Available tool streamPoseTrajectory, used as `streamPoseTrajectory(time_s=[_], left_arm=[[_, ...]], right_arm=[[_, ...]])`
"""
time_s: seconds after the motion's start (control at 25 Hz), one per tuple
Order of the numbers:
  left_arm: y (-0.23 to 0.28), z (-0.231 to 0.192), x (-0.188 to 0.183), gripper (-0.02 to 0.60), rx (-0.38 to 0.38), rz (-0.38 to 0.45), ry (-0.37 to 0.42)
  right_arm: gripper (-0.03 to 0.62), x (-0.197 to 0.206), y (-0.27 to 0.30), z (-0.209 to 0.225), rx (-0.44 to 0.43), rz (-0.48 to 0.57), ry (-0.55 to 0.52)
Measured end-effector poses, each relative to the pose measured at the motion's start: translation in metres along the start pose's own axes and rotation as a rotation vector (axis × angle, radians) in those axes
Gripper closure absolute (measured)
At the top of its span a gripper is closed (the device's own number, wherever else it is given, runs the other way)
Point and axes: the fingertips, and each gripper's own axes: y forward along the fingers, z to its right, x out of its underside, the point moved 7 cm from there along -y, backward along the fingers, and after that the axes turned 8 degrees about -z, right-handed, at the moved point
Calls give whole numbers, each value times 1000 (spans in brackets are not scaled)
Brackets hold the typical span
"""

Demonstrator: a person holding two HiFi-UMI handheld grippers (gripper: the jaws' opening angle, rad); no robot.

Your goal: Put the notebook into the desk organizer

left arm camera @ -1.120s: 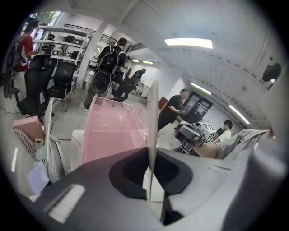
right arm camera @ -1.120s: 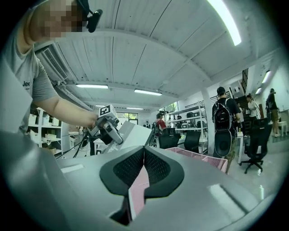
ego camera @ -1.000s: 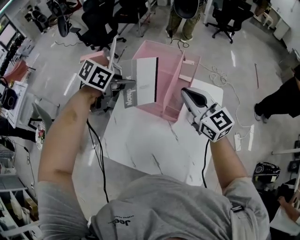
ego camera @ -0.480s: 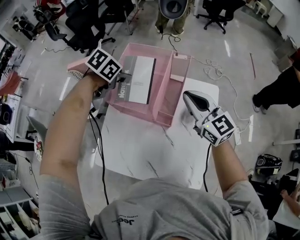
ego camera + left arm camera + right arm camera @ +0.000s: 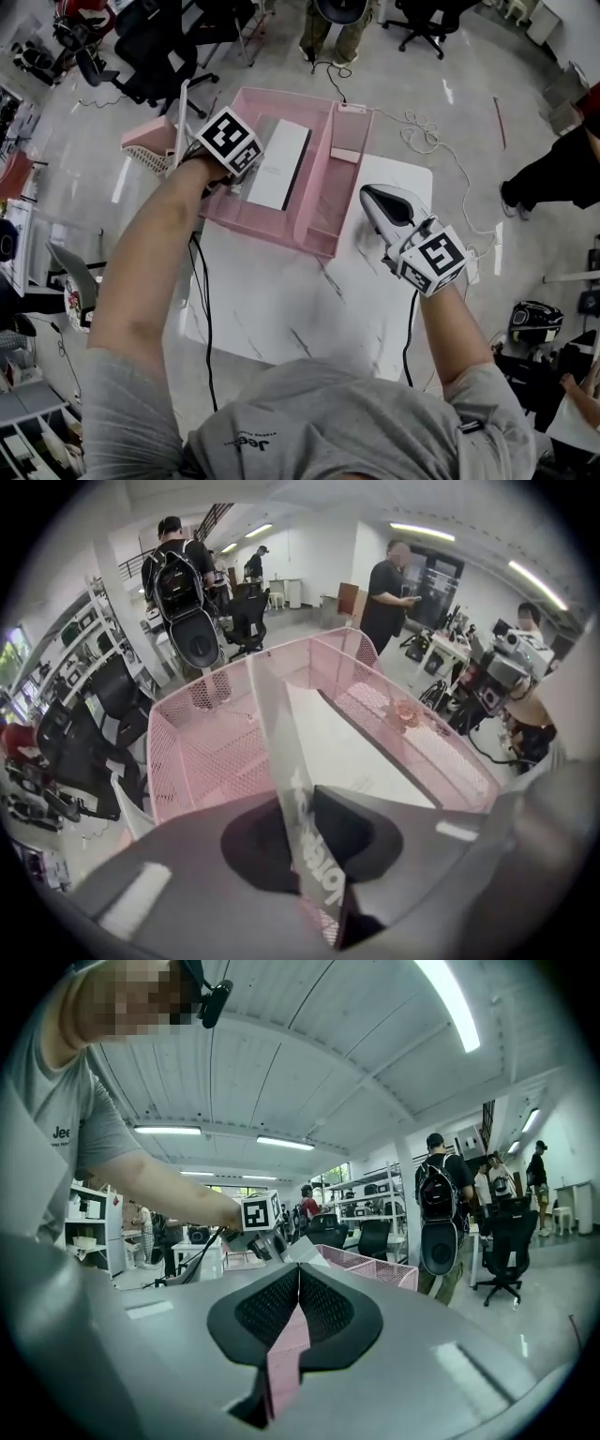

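The grey-and-white notebook (image 5: pixel 279 161) leans low inside the big left compartment of the pink mesh desk organizer (image 5: pixel 317 246), which stands at the far edge of the white table (image 5: pixel 281 309). My left gripper (image 5: pixel 239 178) is at the notebook's near-left corner. In the left gripper view the notebook (image 5: pixel 281 752) stands on edge between the jaws, above the organizer's mesh (image 5: pixel 197 752). The jaws are opening, and the pads still touch the cover. My right gripper (image 5: pixel 370 195) hovers shut and empty over the table, just right of the organizer; in its own view its jaws (image 5: pixel 298 1274) meet.
A narrow right compartment of the organizer (image 5: pixel 342 178) is divided off. A second pink mesh piece (image 5: pixel 150 141) sits left of the table. Cables (image 5: pixel 431 141) lie on the floor behind. Office chairs (image 5: pixel 159 47) and a standing person (image 5: pixel 333 28) are beyond the table.
My left gripper has carried the notebook forward and down, from upright above the organizer to leaning inside its big compartment. The right gripper has hardly moved.
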Motion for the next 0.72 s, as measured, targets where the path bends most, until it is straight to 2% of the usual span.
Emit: streamPoseTrajectory(time_s=[0.24, 0.4, 0.56, 0.72], left_arm=[[4, 6, -1, 482, -123, 6, 64], [-3, 11, -8, 474, -248, 43, 121], [2, 17, -12, 388, -297, 79, 147], [1, 12, -10, 281, -407, 105, 137]], right_arm=[[591, 7, 0, 0, -4, -6, 14], [591, 5, 0, 0, -16, -1, 20], [589, 8, 2, -1, -34, 5, 21], [589, 5, 2, -2, -39, 0, 18]])
